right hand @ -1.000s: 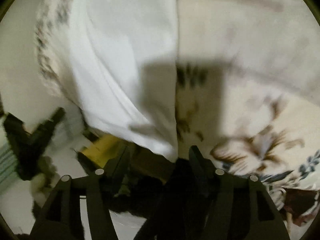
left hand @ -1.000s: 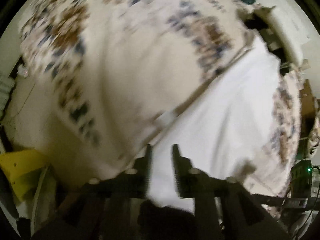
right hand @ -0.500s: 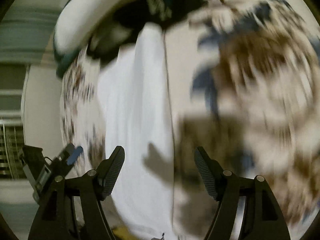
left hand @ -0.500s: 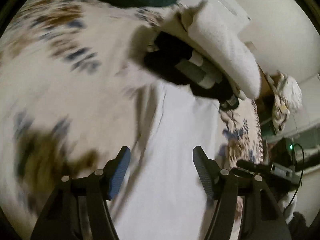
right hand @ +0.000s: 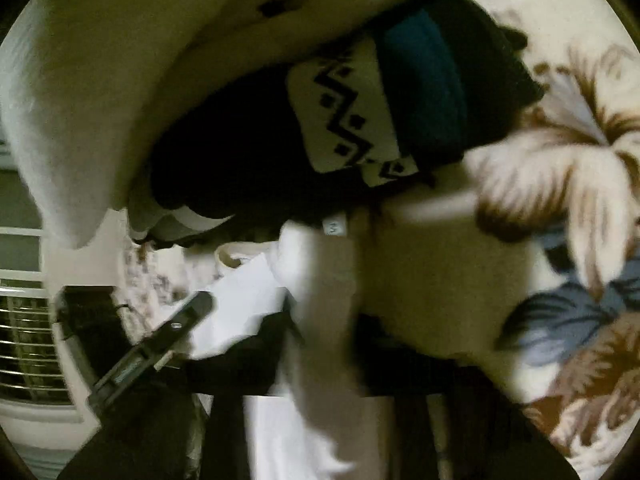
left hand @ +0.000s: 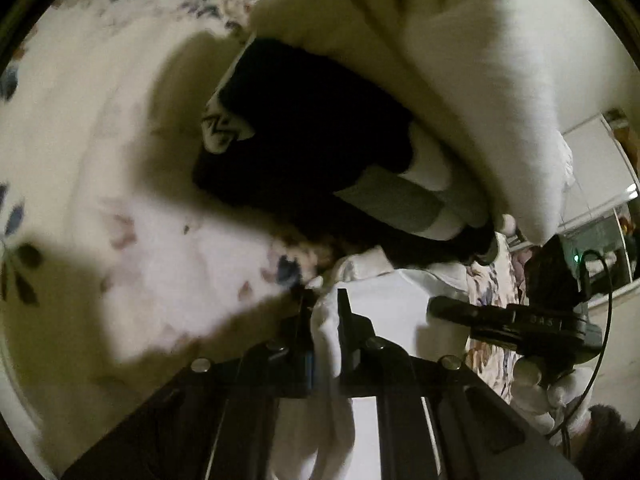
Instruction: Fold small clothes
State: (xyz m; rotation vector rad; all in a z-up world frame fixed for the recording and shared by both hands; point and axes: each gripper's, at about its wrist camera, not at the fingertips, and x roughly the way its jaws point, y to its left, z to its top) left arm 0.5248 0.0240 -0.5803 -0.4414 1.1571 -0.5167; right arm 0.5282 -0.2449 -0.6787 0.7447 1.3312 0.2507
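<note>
Bedspread (left hand: 132, 248): soft, cream cloth printed with brown and blue flowers; it lies under everything, from the left edge of my left view across to the right of my right view (right hand: 560, 184).
White garment (left hand: 384, 320): thin, smooth, limp cotton on the bedspread; its long axis runs away from me toward the pile, with a bunched edge nearest me. My right view shows a small tag at its far end (right hand: 316, 300).
My left gripper (left hand: 325, 300): clenched on a gathered fold of the white garment, the cloth bulging between the dark ribbed fingers (left hand: 347, 320).
My right gripper (right hand: 320, 344): blurred; white cloth hangs between its dark fingers, but I cannot tell how its jaws stand.
Clothes pile (left hand: 312, 136): black, grey-striped and zigzag-patterned knits just beyond the garment's far end; teal piece in right view (right hand: 424, 92).
Pillow (left hand: 460, 60): plump, off-white, resting over the pile.
</note>
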